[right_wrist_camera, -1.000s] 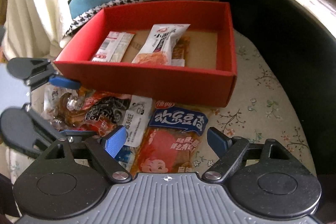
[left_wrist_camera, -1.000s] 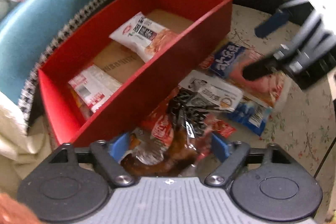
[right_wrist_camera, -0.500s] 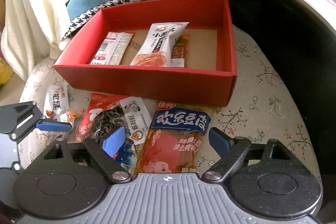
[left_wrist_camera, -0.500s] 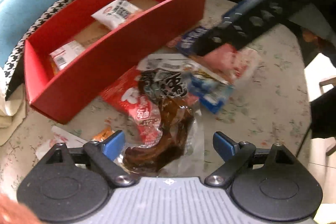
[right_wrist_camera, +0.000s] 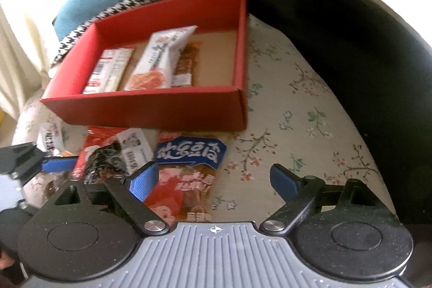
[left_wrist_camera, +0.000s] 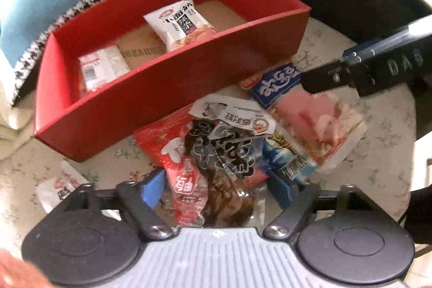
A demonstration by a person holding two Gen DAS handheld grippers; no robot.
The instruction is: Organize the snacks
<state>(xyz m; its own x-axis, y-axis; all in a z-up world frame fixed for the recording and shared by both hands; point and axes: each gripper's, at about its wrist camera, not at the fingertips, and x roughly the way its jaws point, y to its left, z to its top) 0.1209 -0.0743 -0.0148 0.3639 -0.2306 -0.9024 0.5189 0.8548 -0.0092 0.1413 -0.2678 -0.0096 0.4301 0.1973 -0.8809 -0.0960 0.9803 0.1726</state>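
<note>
Left gripper [left_wrist_camera: 216,186] spread wide over the near end of the snack pile, blue pads either side of a clear packet of dark brown food [left_wrist_camera: 229,204] and a red packet [left_wrist_camera: 186,180], pressing neither. Further left on the floral cloth [left_wrist_camera: 16,180], a small white packet [left_wrist_camera: 58,189] lying alone. Beyond, the red box [left_wrist_camera: 151,99] with a white-and-grey packet [left_wrist_camera: 104,66] at its left end and a white noodle packet [left_wrist_camera: 181,23] near the middle; in the right view also an orange-brown packet [right_wrist_camera: 187,64] tucked beside the noodles. Right of the pile, a blue-topped pink packet [left_wrist_camera: 310,115] flat on the cloth just before the box. Right gripper [right_wrist_camera: 214,180] likewise wide apart, gripping nothing, hanging over that packet's lower end.
</note>
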